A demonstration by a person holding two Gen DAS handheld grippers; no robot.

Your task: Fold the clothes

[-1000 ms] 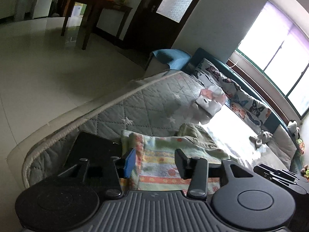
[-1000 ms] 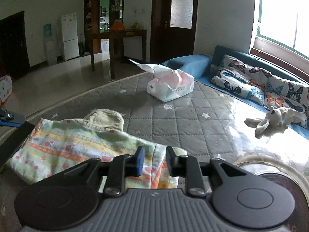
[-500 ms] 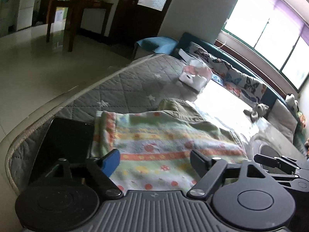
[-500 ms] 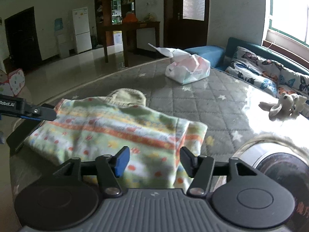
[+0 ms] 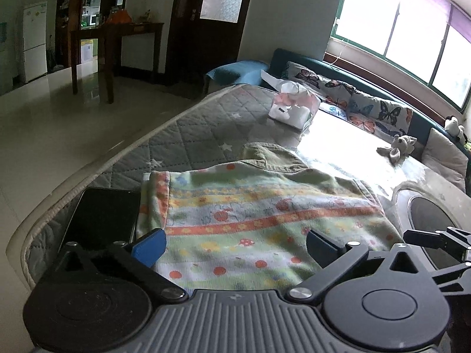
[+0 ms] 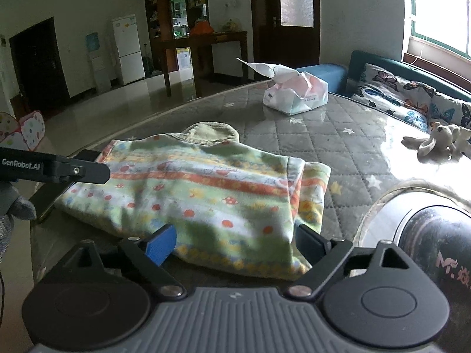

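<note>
Left wrist view: my left tool gapes wide, empty, over the folded patterned garment on the bed. My right tool likewise spread apart. Tissue pack holds tissues, well beyond.

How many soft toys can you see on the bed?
2. A pale bunny toy lies on the mattress near the butterfly cushions. A second soft toy sits further back by the window, in the left view. Others may be out of view.
</note>
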